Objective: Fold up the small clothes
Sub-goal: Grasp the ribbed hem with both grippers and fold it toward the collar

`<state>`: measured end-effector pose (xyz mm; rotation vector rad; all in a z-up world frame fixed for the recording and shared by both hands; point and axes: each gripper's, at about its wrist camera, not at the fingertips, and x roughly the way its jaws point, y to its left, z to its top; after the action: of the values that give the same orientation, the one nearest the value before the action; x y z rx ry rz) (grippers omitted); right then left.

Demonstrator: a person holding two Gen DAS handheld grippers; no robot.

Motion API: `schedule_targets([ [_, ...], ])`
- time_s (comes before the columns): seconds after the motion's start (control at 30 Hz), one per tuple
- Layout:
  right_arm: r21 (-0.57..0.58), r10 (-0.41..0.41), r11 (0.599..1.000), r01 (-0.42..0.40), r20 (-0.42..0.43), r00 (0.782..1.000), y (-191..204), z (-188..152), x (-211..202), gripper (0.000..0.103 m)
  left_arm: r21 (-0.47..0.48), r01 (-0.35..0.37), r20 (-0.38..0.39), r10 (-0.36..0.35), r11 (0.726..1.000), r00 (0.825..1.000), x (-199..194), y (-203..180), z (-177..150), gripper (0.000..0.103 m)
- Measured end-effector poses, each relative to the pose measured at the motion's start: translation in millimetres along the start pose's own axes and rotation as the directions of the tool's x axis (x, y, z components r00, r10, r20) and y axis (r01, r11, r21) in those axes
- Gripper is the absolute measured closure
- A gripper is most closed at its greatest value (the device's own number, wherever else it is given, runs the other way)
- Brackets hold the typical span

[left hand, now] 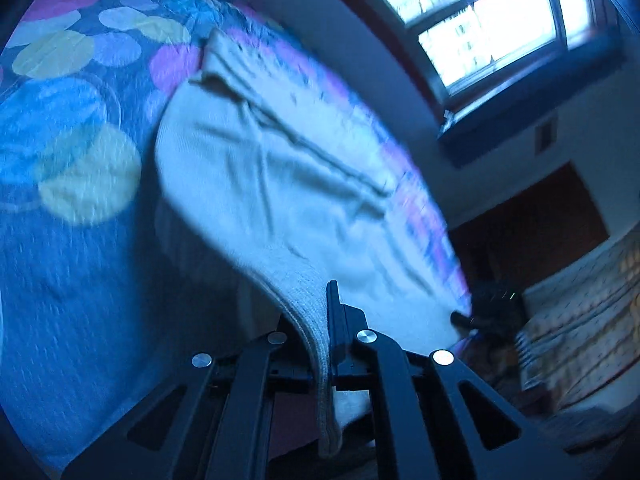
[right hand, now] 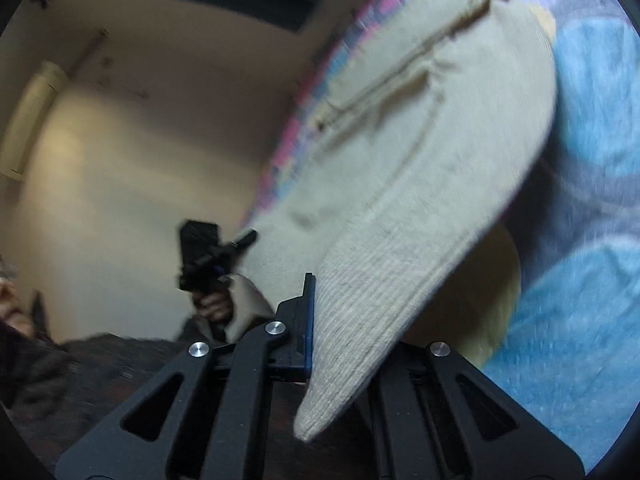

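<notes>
Nearest to me in the left wrist view, my left tool (left hand: 326, 320) is clenched on the ribbed hem of the beige garment (left hand: 272, 184). The hem runs down between the two black fingers, and a short tail of it hangs below them. From that pinch the cloth rises and spreads away from me, lifted at this corner and creased across its middle, with a stitched seam running slantwise over it. Its far part lies on the bedspread (left hand: 76, 128), a blue one printed with yellow, pink and pale blue rounds. At the right edge of the cloth, further off, I can see my right tool as a small dark shape at the garment's other corner. Beyond the bed are a pale wall and a bright window (left hand: 488, 28).

In the right wrist view, my right tool (right hand: 320, 312) is likewise clamped on a ribbed band of the same garment (right hand: 404, 152). The band covers one finger, and its end droops below the tool. The cloth climbs from here up and to the right, over the patterned bedspread (right hand: 592, 280). To the left, past the cloth's edge, my hand (right hand: 214, 306) grips the handle of the left tool, which holds its corner of the garment. Behind that stands a plain cream wall (right hand: 132, 168).
</notes>
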<state>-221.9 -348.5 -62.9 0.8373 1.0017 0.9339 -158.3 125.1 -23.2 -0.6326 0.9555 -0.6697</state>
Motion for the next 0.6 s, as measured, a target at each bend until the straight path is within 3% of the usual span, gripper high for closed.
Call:
schedule_targets([
  [0.13, -0.033, 0.055, 0.998, -0.054, 0.062, 0.997, 13, 33, -10, 0.099, -0.007, 0.055, 0.072, -0.054, 0.998, 0.996, -3, -9, 46, 0.099],
  [0.33, -0.078, 0.075, 0.995, -0.065, 0.136, 0.988, 13, 130, -2, 0.099, 0.027, 0.058, 0.113, -0.061, 0.998, 0.992, 33, -12, 125, 0.099],
  [0.47, -0.017, 0.057, 0.998, -0.055, 0.173, 0.983, -22, 200, 23, 0.099, 0.02, 0.034, 0.111, -0.036, 0.999, 0.993, 81, 8, 183, 0.099],
  [0.6, 0.129, -0.019, 0.992, -0.007, 0.196, 0.98, -79, 253, 48, 0.099, -0.031, -0.015, 0.067, 0.017, 0.999, 0.998, 129, 42, 221, 0.098],
])
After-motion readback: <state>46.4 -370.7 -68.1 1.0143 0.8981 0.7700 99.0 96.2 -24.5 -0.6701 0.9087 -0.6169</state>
